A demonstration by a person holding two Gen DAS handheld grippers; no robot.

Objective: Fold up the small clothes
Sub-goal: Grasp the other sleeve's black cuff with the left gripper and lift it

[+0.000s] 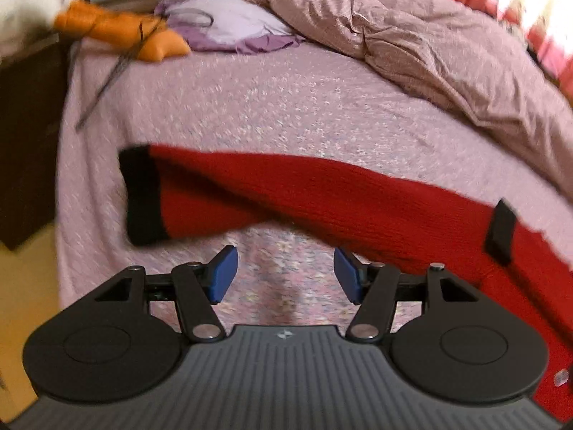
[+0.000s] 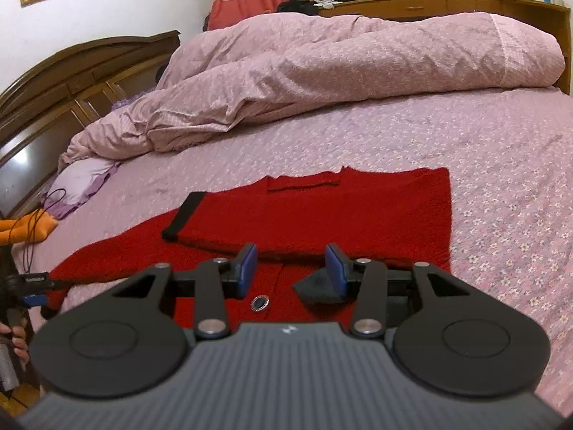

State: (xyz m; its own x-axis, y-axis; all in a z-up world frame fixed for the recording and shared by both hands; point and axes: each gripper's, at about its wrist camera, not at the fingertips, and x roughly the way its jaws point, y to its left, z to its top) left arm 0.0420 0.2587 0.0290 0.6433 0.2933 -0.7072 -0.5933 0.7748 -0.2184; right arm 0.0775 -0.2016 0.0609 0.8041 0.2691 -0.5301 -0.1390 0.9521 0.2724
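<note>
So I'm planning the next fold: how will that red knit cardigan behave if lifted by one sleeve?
Probably floppy: the red cardigan lies limp on the bed, its black-cuffed sleeve already folded over. The thick knit may sag and stretch.

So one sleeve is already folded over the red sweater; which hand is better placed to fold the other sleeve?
Probably left. The left gripper hangs open and empty just short of the loose sleeve with its black cuff. The right gripper, also open, sits over the sweater body, further from that sleeve.

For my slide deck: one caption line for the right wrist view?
Open right gripper above a red knitted cardigan, black-cuffed sleeve folded across, on a pink floral bedspread.
</note>
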